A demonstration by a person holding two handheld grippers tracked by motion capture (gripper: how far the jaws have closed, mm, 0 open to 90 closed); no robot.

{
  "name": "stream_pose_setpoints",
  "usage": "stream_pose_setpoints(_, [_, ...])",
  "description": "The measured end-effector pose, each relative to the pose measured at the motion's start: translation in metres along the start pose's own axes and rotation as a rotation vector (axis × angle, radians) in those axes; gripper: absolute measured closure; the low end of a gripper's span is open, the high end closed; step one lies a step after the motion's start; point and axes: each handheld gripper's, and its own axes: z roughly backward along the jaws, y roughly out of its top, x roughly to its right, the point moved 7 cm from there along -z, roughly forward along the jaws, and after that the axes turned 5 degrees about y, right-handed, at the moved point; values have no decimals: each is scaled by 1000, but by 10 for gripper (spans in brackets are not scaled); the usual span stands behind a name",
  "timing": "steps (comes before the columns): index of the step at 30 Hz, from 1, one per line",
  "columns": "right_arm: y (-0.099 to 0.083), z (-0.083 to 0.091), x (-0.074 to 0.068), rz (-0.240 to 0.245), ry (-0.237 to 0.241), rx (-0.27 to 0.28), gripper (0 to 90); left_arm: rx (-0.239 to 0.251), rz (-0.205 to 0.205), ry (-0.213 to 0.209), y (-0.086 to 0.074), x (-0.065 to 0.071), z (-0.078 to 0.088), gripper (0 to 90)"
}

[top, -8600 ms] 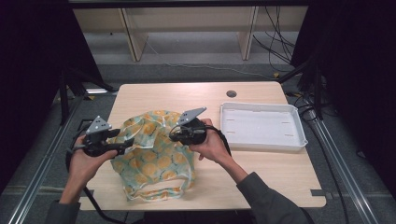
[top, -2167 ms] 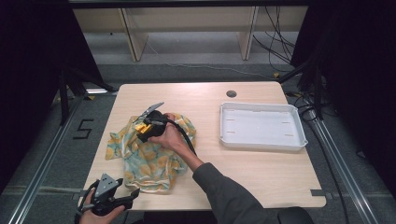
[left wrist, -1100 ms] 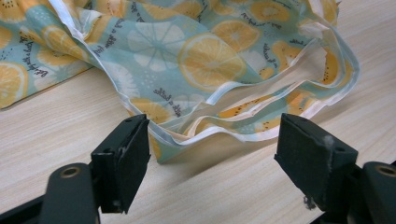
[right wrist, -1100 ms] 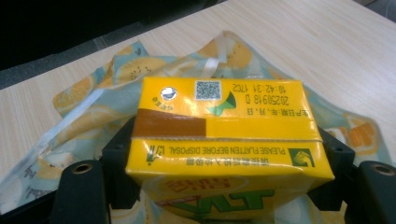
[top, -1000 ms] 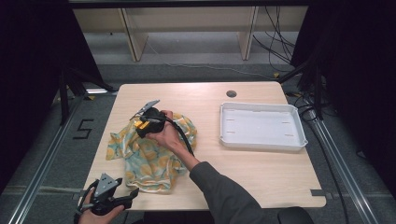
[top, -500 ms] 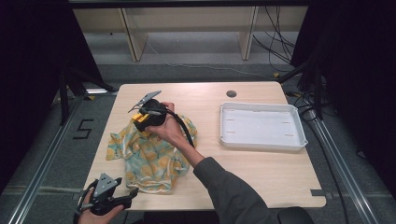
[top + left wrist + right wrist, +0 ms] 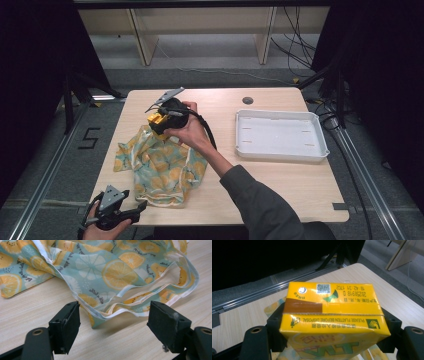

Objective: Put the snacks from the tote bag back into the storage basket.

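A cloth bag (image 7: 160, 167) printed with orange slices lies crumpled on the left half of the wooden table (image 7: 280, 185). My right gripper (image 7: 156, 121) hovers above the bag's far edge, shut on a yellow drink carton (image 7: 159, 120). In the right gripper view the carton (image 7: 332, 315) sits squeezed between both jaws, its top facing the camera. My left gripper (image 7: 134, 210) rests at the table's near left corner with its jaws open. In the left gripper view the bag's white-trimmed rim (image 7: 117, 312) lies just beyond the fingertips (image 7: 67, 325), untouched.
A white rectangular tray (image 7: 280, 135) stands on the right side of the table. A small round hole (image 7: 247, 100) sits near the far edge. Metal rails and cables run along the floor on both sides.
My right gripper has lifted the yellow carton up and away from the bag, toward the table's far side. The left gripper has stayed put.
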Motion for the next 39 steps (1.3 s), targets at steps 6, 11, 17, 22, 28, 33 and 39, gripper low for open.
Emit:
stream_pose_setpoints(6, [-4, 15, 9, 11, -20, 16, 295, 0, -6, 5, 0, 0, 0, 250])
stream_pose_setpoints(11, [-10, 28, 17, 2, -29, 6, 296, 1, 3, 6, 0, -1, 0, 250])
stream_pose_setpoints(17, [-20, 52, 32, -30, -43, 25, 295, -17, -19, 10, -1, -4, 1, 250])
stream_pose_setpoints(22, [-34, 70, 47, -39, -80, 21, 296, -10, -2, 21, 0, -3, 2, 250])
stream_pose_setpoints(28, [-47, 88, 64, -63, -122, 30, 295, -30, -16, 18, -2, -5, 2, 250])
stream_pose_setpoints(33, [-63, 105, 75, -97, -131, 10, 295, -3, 10, 23, 0, -4, 0, 250])
stream_pose_setpoints(39, [-88, 121, 91, -122, -162, 12, 296, -10, 1, 29, -1, -5, 1, 250])
